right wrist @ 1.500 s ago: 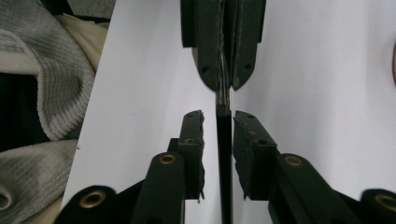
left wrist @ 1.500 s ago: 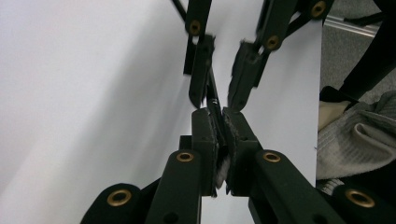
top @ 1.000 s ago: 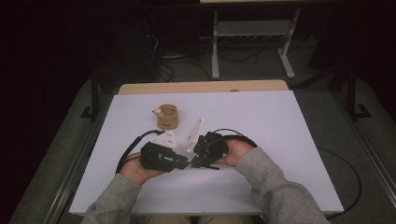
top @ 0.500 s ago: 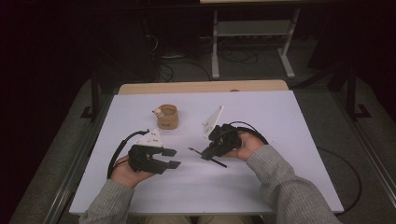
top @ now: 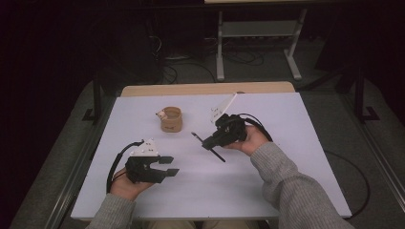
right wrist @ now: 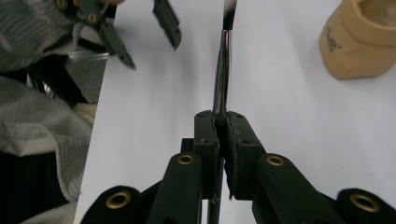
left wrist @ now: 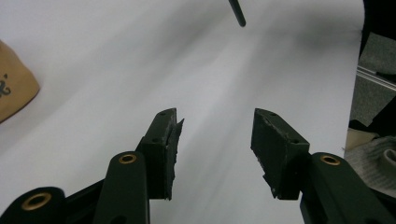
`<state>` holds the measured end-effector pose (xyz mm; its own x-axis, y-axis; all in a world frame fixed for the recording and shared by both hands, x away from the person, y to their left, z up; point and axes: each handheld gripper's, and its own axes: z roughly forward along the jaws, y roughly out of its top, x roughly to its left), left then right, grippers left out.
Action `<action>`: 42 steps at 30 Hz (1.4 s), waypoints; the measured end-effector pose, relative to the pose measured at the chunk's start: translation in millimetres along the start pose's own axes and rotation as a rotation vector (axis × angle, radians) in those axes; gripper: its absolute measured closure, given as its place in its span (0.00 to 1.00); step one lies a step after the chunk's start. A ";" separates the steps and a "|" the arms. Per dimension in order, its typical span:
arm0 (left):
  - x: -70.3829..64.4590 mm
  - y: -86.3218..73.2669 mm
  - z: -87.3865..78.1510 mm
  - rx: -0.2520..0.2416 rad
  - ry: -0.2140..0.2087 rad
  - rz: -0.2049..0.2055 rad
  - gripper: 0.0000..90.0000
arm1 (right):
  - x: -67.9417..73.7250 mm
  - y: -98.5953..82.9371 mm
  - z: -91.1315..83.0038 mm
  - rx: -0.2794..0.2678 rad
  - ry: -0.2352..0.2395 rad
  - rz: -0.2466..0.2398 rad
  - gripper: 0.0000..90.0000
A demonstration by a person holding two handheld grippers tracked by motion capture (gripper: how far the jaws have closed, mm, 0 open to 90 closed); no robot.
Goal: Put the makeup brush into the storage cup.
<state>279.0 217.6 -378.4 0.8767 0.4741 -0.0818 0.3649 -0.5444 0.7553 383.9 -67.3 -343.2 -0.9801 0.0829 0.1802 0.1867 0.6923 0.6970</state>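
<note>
1. Dark floor with cables and a metal stand lies behind the white table (top: pixel 286 191) in the high view. On it my left gripper (top: pixel 165 166) sits low at the near left, jaws spread and holding nothing. My right gripper (top: pixel 210 142) is nearer the middle, pinching a thin dark brush (top: pixel 208 147) that sticks out on both sides of the jaws. A tan cup (top: pixel 171 119) stands upright farther back, apart from both grippers.

2. From the left gripper view, my two jaws stand wide apart over bare tabletop. One end of the brush (left wrist: pixel 236 11) pokes in at the top edge, and the cup (left wrist: pixel 14 88) shows at the far left.

3. From the right gripper view, my jaws are clamped tight on the brush (right wrist: pixel 223 65), its metal ferrule and dark bristles pointing away from me. The cup (right wrist: pixel 362 39) stands at upper right, clear of the bristles, and my left gripper (right wrist: pixel 140 35) is at upper left.
</note>
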 end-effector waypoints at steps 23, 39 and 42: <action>4.9 -15.7 -2.7 -0.013 0.038 -0.033 0.52 | -28.3 51.2 5.3 -0.035 -0.032 0.016 0.92; 6.4 -19.2 -3.4 -0.011 0.036 -0.038 0.51 | -41.7 80.8 19.7 -0.067 -0.046 0.013 0.93; 6.5 -19.3 -3.6 -0.011 0.035 -0.035 0.51 | -45.4 85.3 21.4 -0.083 -0.050 0.009 0.93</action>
<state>276.6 233.7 -391.1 0.8515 0.5173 -0.0857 0.3919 -0.5194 0.7593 442.9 3.3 -306.7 -0.9800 0.1266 0.1533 0.1988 0.6296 0.7510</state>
